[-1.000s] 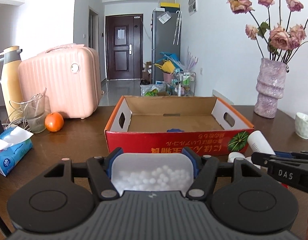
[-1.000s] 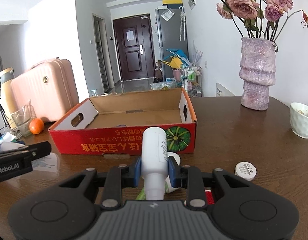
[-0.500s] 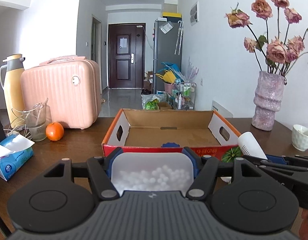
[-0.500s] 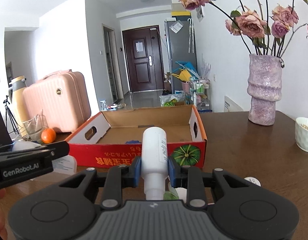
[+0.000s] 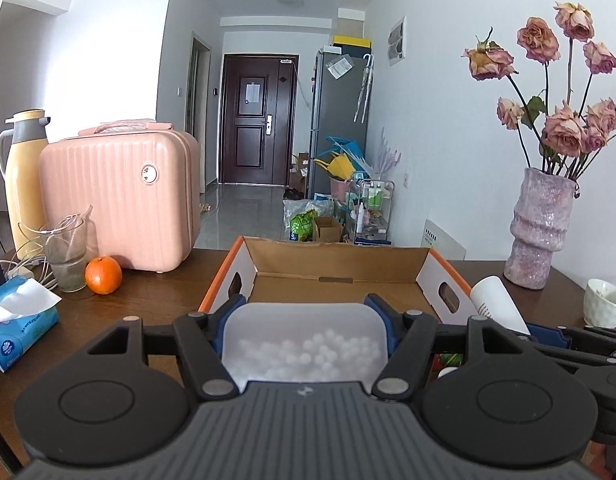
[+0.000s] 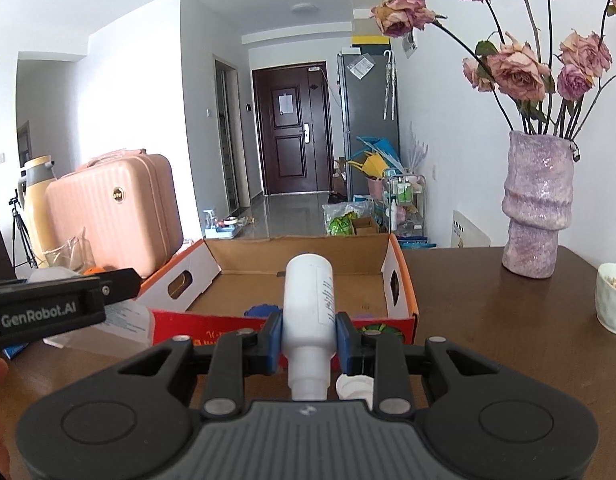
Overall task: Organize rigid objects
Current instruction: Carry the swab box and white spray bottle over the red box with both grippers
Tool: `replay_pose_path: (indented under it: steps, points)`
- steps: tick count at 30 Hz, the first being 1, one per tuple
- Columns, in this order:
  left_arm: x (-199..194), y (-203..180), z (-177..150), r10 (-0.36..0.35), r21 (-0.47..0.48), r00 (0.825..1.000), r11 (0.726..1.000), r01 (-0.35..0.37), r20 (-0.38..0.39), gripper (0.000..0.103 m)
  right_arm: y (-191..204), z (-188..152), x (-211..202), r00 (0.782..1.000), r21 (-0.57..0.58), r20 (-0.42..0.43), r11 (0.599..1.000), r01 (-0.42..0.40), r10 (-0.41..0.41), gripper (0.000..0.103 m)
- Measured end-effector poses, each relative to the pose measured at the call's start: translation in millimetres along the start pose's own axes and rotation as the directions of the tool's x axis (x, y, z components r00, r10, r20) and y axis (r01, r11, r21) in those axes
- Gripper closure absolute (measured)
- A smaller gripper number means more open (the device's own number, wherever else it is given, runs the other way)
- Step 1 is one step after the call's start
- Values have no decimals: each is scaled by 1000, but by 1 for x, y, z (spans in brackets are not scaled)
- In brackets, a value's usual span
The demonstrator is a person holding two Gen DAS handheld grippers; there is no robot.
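A frosted tub [image 5: 304, 344] of white beads is clamped in the left tongs [image 5: 304, 316]; a smooth white bottle [image 6: 309, 304], neck toward the camera, is pinched in the right tongs [image 6: 309, 336]. Both are held above the near wall of the cardboard box [image 6: 304, 276] on the counter [image 6: 488, 320]. Each should be carried level past that wall, then lowered before release.

Both wrist cameras sit low over the table [image 5: 156, 292], close behind the cardboard box [image 5: 336, 258], facing 12 o'clock toward the hallway door [image 5: 255, 120]. The right view stands slightly right of the left. Both share the box, the pink suitcase [image 6: 112, 216] at 10 o'clock and the vase [image 6: 536, 204] at 2 o'clock.
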State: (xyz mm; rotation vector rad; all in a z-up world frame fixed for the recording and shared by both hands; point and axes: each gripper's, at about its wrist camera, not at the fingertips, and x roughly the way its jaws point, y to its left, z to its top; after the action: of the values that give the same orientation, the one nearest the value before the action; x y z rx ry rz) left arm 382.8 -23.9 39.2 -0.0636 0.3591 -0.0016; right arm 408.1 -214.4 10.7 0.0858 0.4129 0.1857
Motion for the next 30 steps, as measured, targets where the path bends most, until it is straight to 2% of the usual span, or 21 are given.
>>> replay_pose_path:
  steps: [12, 30]
  points:
    - [21, 1, 12, 14, -20, 1000, 1000, -13, 13, 37, 4, 14, 15, 1000, -9, 6, 1000, -13, 13, 76]
    - [66, 3, 30, 18, -32, 1000, 999, -18, 5, 37, 0, 32, 57, 999, -4, -32, 1000, 4, -5, 76]
